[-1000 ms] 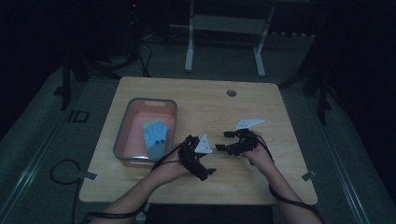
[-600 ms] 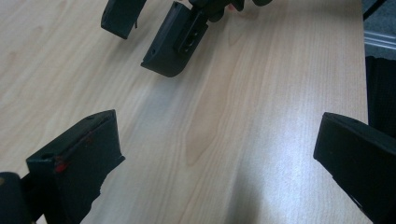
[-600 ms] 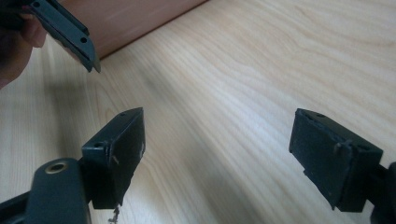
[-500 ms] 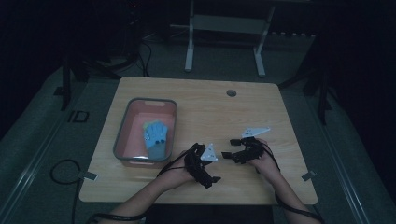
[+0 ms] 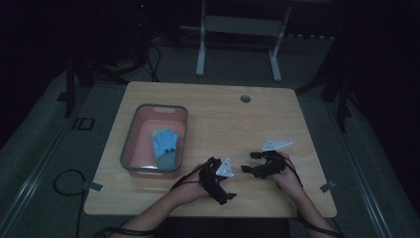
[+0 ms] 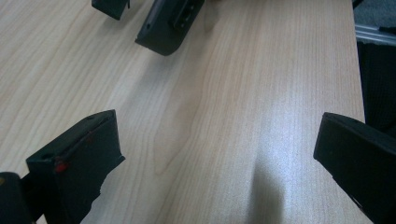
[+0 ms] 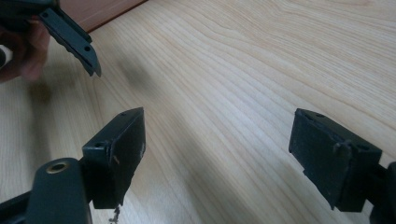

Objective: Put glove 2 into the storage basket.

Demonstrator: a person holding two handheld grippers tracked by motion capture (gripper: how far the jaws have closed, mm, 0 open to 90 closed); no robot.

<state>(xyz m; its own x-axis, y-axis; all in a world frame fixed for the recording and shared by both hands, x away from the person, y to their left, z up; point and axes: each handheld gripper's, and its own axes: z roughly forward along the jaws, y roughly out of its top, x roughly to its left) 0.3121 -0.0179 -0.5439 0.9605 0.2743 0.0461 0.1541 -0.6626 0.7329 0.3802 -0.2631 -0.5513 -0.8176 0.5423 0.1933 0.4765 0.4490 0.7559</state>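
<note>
Item: blue knitted glove (image 5: 165, 145), soft and limp, lying in the pink, grey-rimmed tray (image 5: 130, 144) at centre left of the high view, fingers pointing toward the frame's top. Left gripper (image 5: 224, 184), jaws spread and gripping nothing, is hovering lower right of it, nearer than the right gripper (image 5: 250, 162), likewise spread, over the pale wood-grain table (image 5: 223, 114).

Blue glove (image 5: 166, 147) lies flat inside the grey bin (image 5: 130, 144).

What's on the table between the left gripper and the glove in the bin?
In the high view, the bin's near wall and a bare strip of wooden table lie between the left gripper and the blue glove.
</note>
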